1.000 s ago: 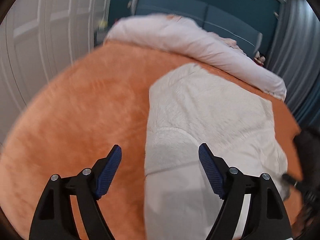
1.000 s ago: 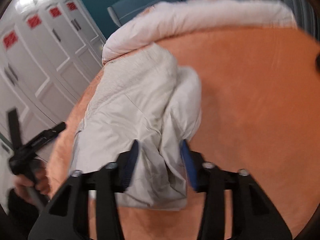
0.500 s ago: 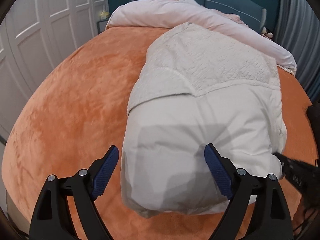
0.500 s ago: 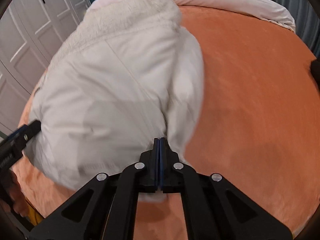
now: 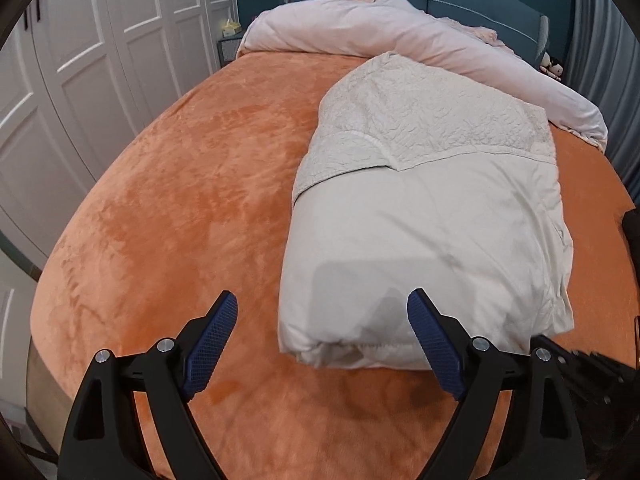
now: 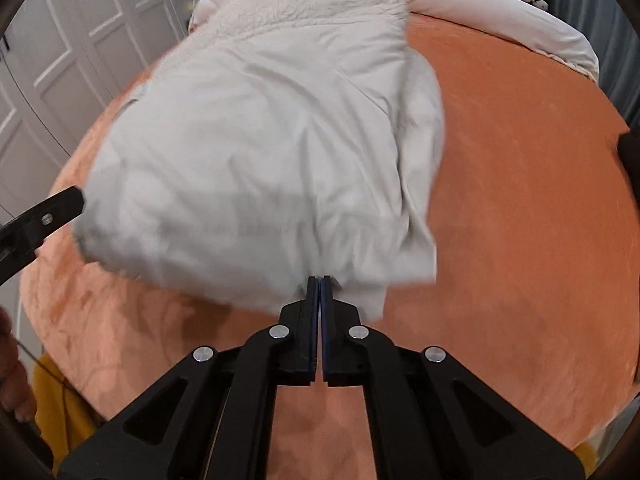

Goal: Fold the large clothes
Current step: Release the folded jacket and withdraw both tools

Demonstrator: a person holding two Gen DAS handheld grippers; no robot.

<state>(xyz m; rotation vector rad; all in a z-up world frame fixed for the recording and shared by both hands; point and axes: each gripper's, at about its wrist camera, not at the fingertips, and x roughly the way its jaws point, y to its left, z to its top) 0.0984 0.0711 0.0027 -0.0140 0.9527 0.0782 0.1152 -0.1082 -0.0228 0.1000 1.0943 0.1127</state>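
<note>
- Folded off-white padded coat with fleecy lining (image 5: 432, 216) lies on orange plush bed cover (image 5: 180, 200), right of the bed's middle in left wrist view.
- Long axis runs from near edge toward the headboard; fleecy end far, smooth rolled end near.
- No readable writing or labels.
- Left gripper (image 5: 322, 340) wide open, nothing between its pads, hanging over coat's near left corner.
- Right gripper (image 6: 319, 292) closed, pinching coat's near hem.
- Pale pink rolled duvet (image 5: 400, 36) lies across behind coat; white panelled wardrobe doors (image 5: 100, 40) at left.
</note>
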